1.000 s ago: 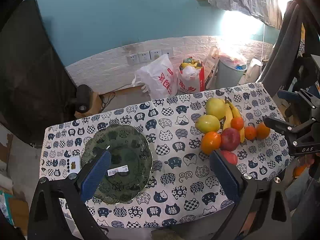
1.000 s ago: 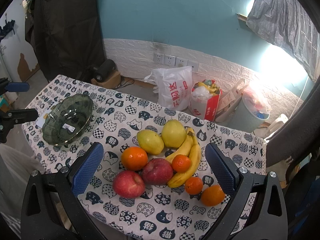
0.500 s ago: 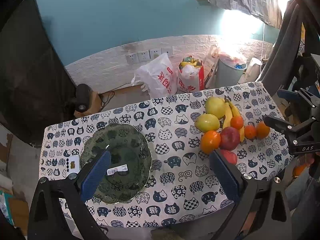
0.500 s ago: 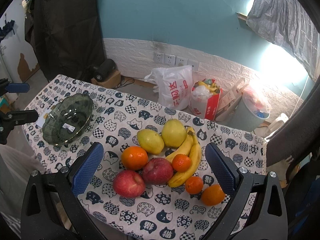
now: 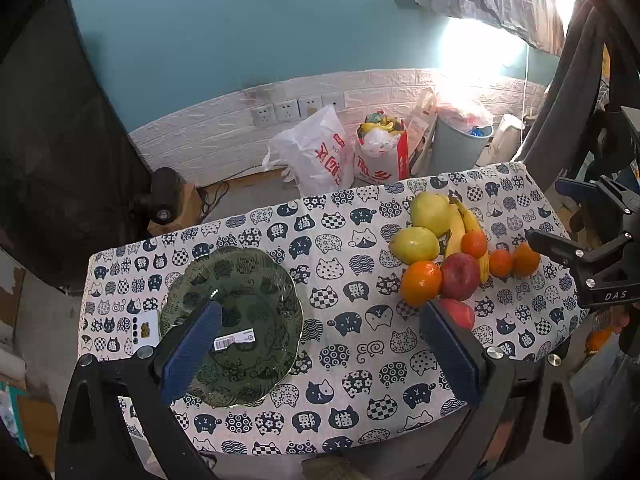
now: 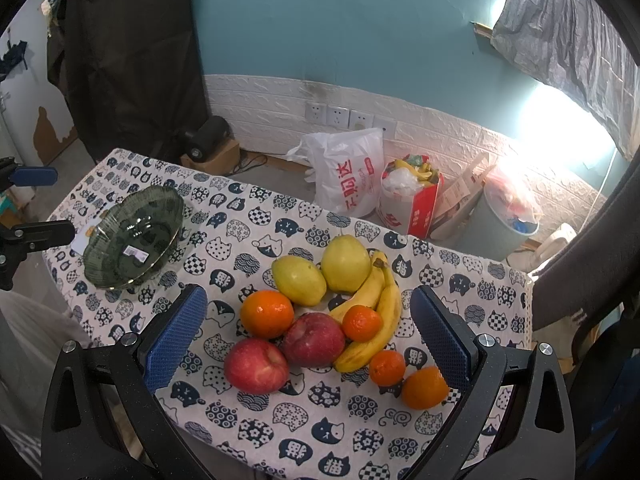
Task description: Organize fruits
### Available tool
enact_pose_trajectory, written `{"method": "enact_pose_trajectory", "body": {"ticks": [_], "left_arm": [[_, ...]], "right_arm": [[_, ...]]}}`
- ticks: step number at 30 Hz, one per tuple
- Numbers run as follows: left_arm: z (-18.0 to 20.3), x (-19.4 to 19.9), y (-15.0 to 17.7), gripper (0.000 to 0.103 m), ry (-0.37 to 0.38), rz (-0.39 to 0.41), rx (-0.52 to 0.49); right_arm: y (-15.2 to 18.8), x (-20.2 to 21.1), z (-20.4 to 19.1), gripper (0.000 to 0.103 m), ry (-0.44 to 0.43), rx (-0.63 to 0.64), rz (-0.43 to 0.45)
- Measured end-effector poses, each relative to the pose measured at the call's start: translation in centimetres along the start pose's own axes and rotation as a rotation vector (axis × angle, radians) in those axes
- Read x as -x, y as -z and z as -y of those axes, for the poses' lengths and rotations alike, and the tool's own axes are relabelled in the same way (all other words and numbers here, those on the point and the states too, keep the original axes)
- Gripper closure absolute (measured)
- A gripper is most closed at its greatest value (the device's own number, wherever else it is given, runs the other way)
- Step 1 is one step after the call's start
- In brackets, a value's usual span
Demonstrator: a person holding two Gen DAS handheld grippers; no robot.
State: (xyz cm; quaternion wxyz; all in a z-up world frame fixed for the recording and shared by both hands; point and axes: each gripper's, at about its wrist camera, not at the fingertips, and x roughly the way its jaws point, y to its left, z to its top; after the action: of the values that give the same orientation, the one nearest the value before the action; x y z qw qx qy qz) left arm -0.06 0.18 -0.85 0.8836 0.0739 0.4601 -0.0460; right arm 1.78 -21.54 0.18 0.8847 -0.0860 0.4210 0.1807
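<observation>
A dark green glass bowl (image 5: 256, 280) (image 6: 156, 204) with a barcode sticker stands at the table's left end. A pile of fruit lies at the right end: two yellow-green pears (image 6: 346, 262), bananas (image 6: 376, 320), two red apples (image 6: 314, 338), a large orange (image 6: 266, 314) and several small mandarins (image 6: 362, 322). My left gripper (image 5: 320, 340) hovers open above the table's near side, its left finger over the bowl. Above the fruit pile hangs my right gripper (image 6: 308, 326), open with nothing between its fingers. In the left wrist view the right gripper (image 5: 576, 240) shows at the right edge.
The table wears a cat-print cloth (image 5: 352, 360). A small card (image 5: 145, 330) lies left of the bowl. Behind the table on the floor stand a white plastic bag (image 6: 348, 176), a red carton (image 6: 412, 200) and a grey bin (image 6: 504, 224). A dark curtain (image 6: 132, 60) hangs at the left.
</observation>
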Motion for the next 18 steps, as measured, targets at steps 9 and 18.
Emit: {"method": "enact_pose_trajectory", "body": {"ticks": [9,18], "left_arm": [[-0.08,-0.02,-0.10,0.002,-0.001,-0.001,0.000],[0.69,-0.03,0.86,0.002,0.002,-0.002,-0.006]], "right_arm": [[0.10,-0.01,0.20,0.003,0.003,-0.002,-0.003],[0.18,-0.01,0.36,0.003,0.005,-0.003,-0.006]]}}
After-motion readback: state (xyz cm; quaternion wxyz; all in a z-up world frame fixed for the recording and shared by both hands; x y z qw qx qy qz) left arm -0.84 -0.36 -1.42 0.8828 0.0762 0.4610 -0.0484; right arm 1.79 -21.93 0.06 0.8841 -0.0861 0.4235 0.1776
